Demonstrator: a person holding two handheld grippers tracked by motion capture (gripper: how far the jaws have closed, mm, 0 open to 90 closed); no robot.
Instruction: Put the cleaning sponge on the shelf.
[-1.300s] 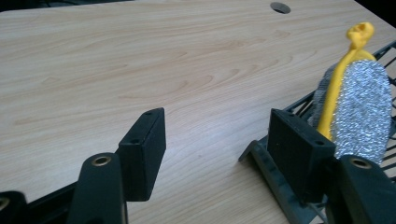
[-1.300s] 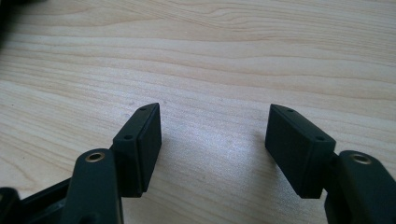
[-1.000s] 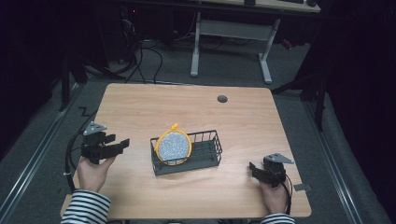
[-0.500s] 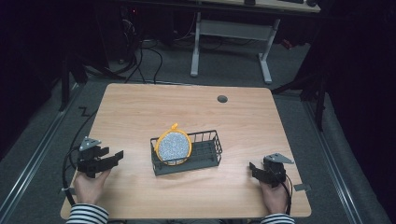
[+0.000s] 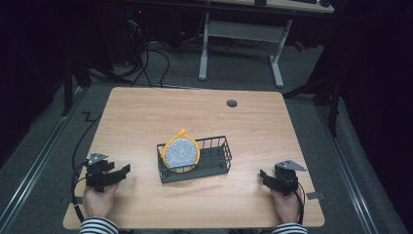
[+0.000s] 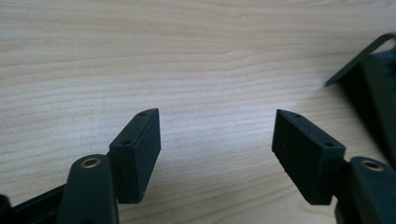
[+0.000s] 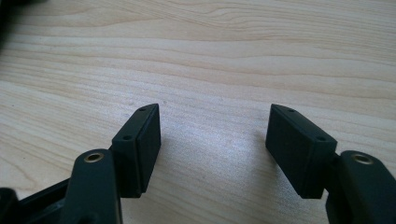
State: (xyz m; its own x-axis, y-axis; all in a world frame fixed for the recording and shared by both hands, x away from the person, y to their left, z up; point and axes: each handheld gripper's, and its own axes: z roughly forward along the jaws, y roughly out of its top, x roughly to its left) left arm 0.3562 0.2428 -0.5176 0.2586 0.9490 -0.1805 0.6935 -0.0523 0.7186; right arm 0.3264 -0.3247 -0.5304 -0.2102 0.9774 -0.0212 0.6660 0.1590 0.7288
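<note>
A black wire basket [image 5: 214, 157] sits at the middle of the wooden table [image 5: 146, 112]. A round plate with a grey speckled face and an orange rim [image 5: 180, 152] stands on edge in the basket's left end. My left gripper [image 5: 119, 173] rests near the table's front left, open, jaws pointing right toward the basket. My right gripper [image 5: 265, 176] rests near the front right, open, jaws pointing left. In the left gripper view the gripper [image 6: 215, 133] holds nothing, and the basket's dark corner [image 6: 373, 79] shows at the right edge. Bare wood lies between the jaws of the right gripper [image 7: 214, 128].
A dark round cable hole [image 5: 232, 103] is in the table's far right part. A small grey tab [image 5: 315, 196] lies near the front right corner. A cable [image 5: 76, 195] loops off the left gripper over the table's front left edge. A white desk frame [image 5: 238, 29] stands behind on the floor.
My left gripper has drawn back toward the front edge of the table and come down onto it. The right gripper, the basket and the plate have not moved.
</note>
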